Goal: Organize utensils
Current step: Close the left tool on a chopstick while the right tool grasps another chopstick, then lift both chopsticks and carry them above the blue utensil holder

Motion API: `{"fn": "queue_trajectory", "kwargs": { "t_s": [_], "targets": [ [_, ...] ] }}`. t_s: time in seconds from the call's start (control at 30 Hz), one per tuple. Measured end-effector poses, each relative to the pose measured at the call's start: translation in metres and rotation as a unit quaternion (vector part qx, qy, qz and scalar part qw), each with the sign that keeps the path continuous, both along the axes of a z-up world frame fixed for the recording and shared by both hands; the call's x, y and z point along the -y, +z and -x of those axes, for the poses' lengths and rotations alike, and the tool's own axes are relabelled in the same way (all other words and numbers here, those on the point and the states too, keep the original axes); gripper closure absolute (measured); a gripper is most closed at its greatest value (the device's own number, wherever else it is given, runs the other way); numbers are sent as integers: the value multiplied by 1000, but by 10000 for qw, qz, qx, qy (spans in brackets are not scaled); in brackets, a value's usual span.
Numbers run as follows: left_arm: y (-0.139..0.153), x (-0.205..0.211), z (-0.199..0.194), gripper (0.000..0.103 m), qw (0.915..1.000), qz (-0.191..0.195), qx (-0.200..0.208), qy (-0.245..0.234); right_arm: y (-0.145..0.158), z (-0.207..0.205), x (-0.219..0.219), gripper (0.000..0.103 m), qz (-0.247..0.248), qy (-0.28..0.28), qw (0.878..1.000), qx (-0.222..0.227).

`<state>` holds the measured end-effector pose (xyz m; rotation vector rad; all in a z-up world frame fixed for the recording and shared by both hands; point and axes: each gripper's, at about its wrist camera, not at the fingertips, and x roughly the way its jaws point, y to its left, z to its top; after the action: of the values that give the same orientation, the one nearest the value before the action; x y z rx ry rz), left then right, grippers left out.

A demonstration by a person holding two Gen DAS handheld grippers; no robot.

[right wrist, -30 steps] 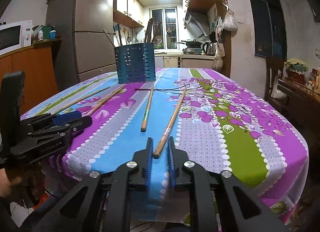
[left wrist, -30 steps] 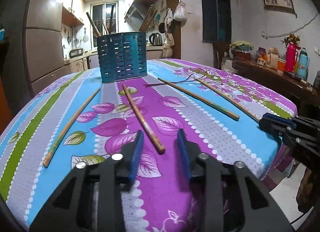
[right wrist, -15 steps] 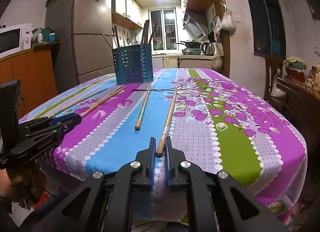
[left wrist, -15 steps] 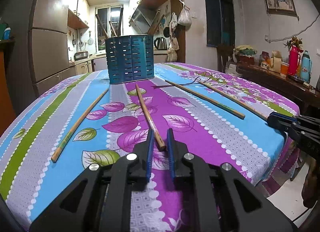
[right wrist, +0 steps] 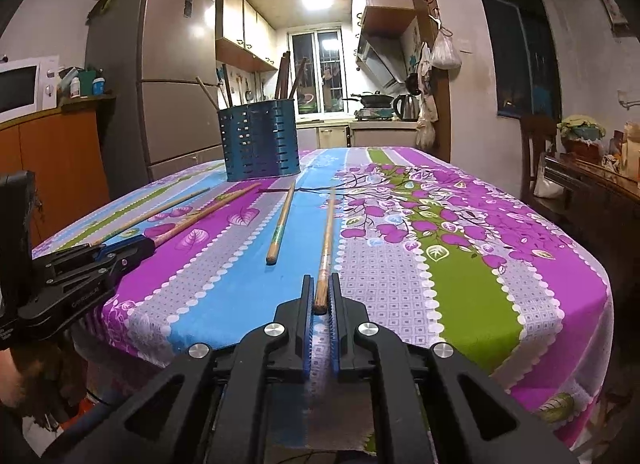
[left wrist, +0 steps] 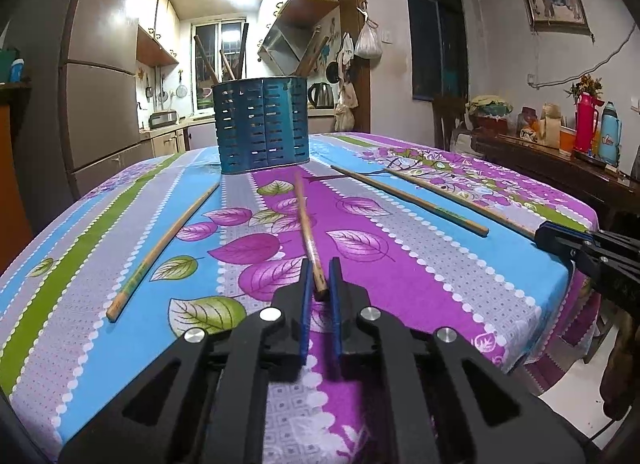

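Here, left gripper [left wrist: 319, 278] clamps near end of a chopstick [left wrist: 306, 224] on the floral cloth [left wrist: 420, 280] | right gripper [right wrist: 319, 296] pinches another chopstick [right wrist: 327, 232] | two more lie loose | blue holder [right wrist: 259, 140] upright at far end, sticks inside

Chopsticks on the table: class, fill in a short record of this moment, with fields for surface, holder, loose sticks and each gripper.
surface: table under a floral cloth
holder: blue slotted holder, upright at the far end, sticks already inside
loose sticks: four chopsticks on the cloth
left gripper: fingers shut on the near end of one chopstick
right gripper: fingers shut on the near end of another chopstick
ungripped: two sticks, one being
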<state>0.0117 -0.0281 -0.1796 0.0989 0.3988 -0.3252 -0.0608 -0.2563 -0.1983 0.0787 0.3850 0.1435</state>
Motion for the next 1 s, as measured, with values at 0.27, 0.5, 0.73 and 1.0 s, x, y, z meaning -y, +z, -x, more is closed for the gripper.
{"fn": "queue_trajectory", "kwargs": {
  "t_s": [0.27, 0.5, 0.73, 1.0],
  "targets": [
    [28, -10, 9, 98, 9992, 165, 370, -29, 42, 16, 7, 95, 195, 44, 9987, 477],
    [79, -3, 10, 98, 9940, 295, 1049, -120, 99, 11, 16, 95, 416, 213, 9932, 1068],
    [107, 24, -15, 98, 9884, 252, 1474, -258, 142, -27, 31, 95, 451, 452, 9902, 1244],
    [133, 48, -46, 98, 9843, 238, 1725, -297, 167, -79, 46, 95, 397, 603, 9905, 1172]
  ]
}}
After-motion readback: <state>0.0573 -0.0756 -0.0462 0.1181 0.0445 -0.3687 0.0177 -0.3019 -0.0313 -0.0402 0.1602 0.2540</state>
